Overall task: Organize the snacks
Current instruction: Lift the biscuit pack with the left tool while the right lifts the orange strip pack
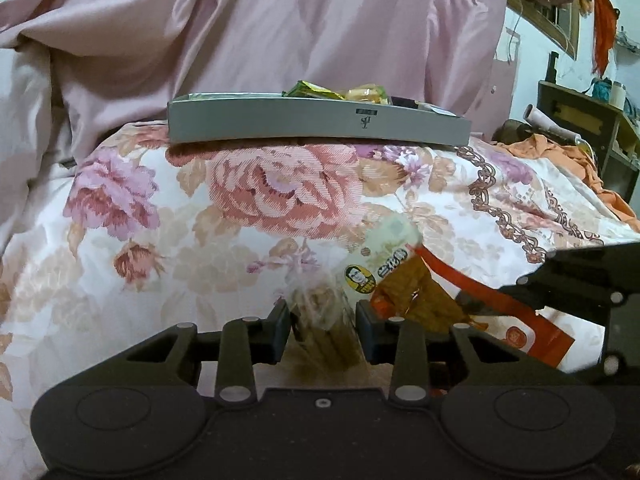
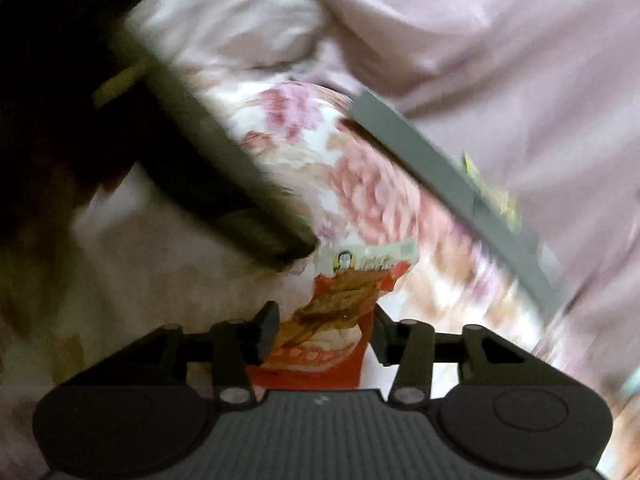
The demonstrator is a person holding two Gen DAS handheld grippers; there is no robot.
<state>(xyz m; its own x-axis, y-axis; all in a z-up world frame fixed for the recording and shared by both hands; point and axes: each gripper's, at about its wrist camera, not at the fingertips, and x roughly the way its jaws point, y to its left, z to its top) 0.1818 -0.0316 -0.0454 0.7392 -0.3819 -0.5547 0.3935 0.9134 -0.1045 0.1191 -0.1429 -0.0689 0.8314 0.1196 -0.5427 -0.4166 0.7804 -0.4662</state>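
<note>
A red and clear snack packet (image 1: 404,280) with brown strips inside lies on the floral bedcover (image 1: 248,200). My left gripper (image 1: 323,330) is open, its fingers either side of the packet's clear end. My right gripper (image 2: 326,330) is open around the packet's red end (image 2: 340,312); it shows at the right of the left wrist view (image 1: 568,288). A grey shallow box (image 1: 320,124) with several snack packets in it sits farther back on the bed; it also shows in the right wrist view (image 2: 452,184), tilted and blurred.
A pink duvet (image 1: 280,24) is heaped behind the box. An orange cloth (image 1: 560,156) and a dark shelf unit (image 1: 588,128) are at the right. The left gripper's body (image 2: 224,160) crosses the right wrist view.
</note>
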